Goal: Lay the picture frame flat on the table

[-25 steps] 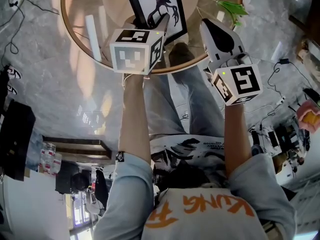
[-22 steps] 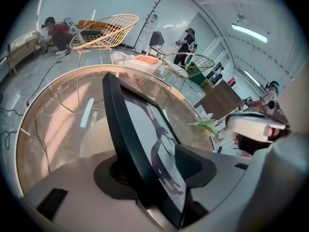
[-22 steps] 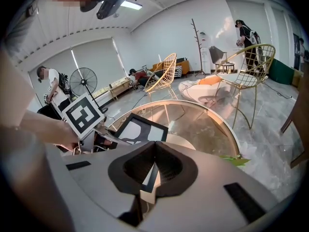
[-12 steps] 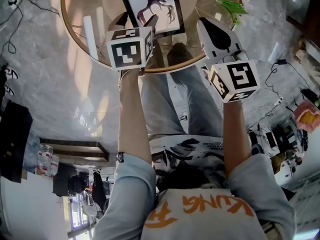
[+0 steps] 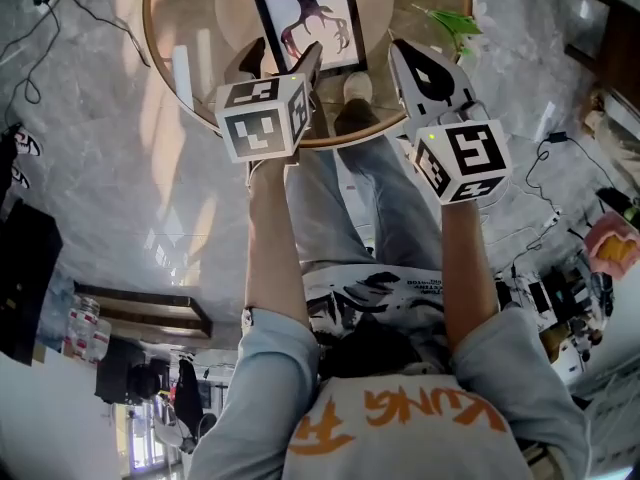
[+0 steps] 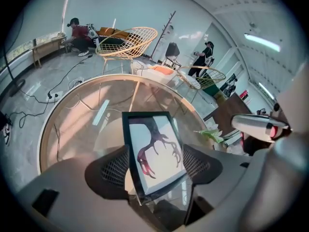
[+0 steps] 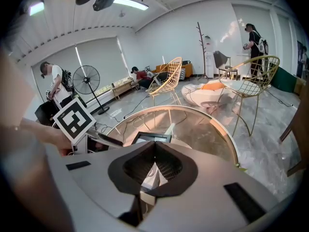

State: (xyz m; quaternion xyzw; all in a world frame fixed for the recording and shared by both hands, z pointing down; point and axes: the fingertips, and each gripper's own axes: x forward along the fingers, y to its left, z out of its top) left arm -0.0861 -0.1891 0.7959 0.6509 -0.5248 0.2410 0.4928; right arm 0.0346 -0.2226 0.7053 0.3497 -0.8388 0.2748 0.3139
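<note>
The black picture frame (image 5: 308, 20) with an antler picture lies face up on the round glass table (image 5: 165, 58), seemingly flat. My left gripper (image 5: 283, 60) is at its near end and open. In the left gripper view the frame (image 6: 155, 153) sits between the spread jaws, and neither pad presses on it. My right gripper (image 5: 405, 53) hovers over the table's near right rim, to the right of the frame, jaws shut with nothing in them. In the right gripper view, the frame (image 7: 152, 138) shows just beyond the closed tips (image 7: 155, 146).
A white strip (image 5: 182, 73) lies on the glass left of the frame. A green paper shape (image 5: 455, 18) sits at the table's right edge. Wire chairs (image 6: 128, 42) stand beyond the table, and cables (image 5: 30, 28) trail over the floor at left.
The left jaws have opened and let go of the frame. The frame, earlier tilted up in the left gripper's hold, now lies down on the glass. The right gripper has hardly moved.
</note>
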